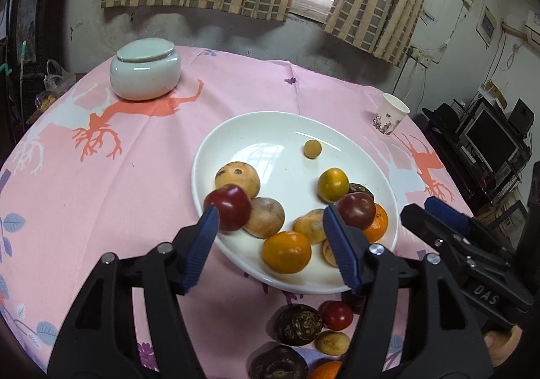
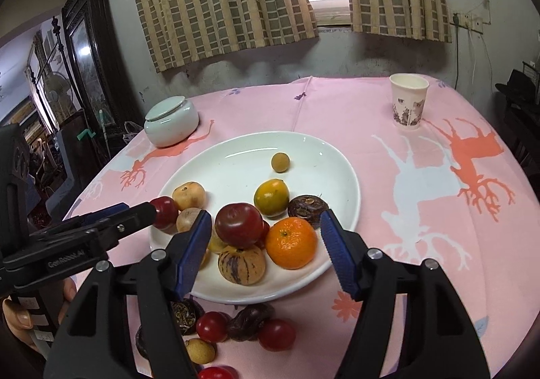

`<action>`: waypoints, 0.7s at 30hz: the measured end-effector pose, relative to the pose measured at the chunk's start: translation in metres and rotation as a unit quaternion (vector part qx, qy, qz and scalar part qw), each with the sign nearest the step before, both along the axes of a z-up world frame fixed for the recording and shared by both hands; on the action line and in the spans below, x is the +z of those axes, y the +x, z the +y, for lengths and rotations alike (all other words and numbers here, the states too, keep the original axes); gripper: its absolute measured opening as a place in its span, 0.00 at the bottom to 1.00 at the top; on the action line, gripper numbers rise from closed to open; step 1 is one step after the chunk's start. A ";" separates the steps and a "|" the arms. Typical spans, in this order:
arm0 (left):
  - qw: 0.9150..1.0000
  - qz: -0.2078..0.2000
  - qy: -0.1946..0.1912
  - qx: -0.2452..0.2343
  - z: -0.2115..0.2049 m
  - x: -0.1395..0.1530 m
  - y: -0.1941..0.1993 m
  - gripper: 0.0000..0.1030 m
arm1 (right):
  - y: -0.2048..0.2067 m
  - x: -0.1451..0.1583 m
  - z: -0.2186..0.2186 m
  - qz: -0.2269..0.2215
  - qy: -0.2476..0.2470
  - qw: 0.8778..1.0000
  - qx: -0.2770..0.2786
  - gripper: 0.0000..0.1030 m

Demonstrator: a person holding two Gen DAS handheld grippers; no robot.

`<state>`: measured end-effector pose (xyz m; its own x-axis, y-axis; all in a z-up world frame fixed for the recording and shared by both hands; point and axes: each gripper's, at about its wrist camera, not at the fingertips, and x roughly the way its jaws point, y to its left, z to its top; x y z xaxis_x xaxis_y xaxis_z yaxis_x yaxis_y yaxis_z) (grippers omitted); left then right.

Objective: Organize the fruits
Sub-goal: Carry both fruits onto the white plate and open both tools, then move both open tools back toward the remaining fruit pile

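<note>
Resting round on plate: fruits; left gripper parted; right gripper parted

Round table w/ pink cloth, deer shapes in orange & white on it. On the cloth: big white plate in the middle, w/ fruit in it. Pale green jar w/ lid at far left. Paper cup far right, standing up. Just by the near rim of the plate, loose fruit on the cloth: red ones, dark brown ones, a small yellow one
</note>
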<state>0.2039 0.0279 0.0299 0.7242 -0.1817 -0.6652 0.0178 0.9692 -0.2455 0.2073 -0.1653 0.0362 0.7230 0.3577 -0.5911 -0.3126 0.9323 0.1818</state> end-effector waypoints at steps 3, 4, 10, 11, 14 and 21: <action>1.000 -0.005 0.001 -0.009 -0.003 0.006 -0.005 0.64 | -0.014 0.007 -0.001 -0.006 -0.027 1.000 0.006 0.65; 1.000 -0.006 0.001 -0.009 -0.004 0.007 -0.006 0.64 | -0.020 0.007 -0.002 -0.007 -0.034 0.999 0.010 0.65; 1.000 -0.008 0.004 -0.012 -0.009 0.013 -0.023 0.72 | -0.049 -0.001 -0.009 -0.005 -0.075 0.997 0.033 0.65; 1.000 -0.008 0.007 -0.015 -0.011 0.012 -0.027 0.72 | -0.052 -0.003 -0.010 -0.002 -0.076 0.996 0.036 0.65; 0.999 -0.004 0.034 -0.030 -0.016 0.007 -0.041 0.72 | -0.058 -0.009 -0.012 0.008 -0.070 0.996 0.048 0.65; 0.996 0.016 0.075 -0.052 -0.015 -0.016 -0.064 0.75 | -0.074 -0.015 0.003 0.011 -0.099 0.988 0.118 0.65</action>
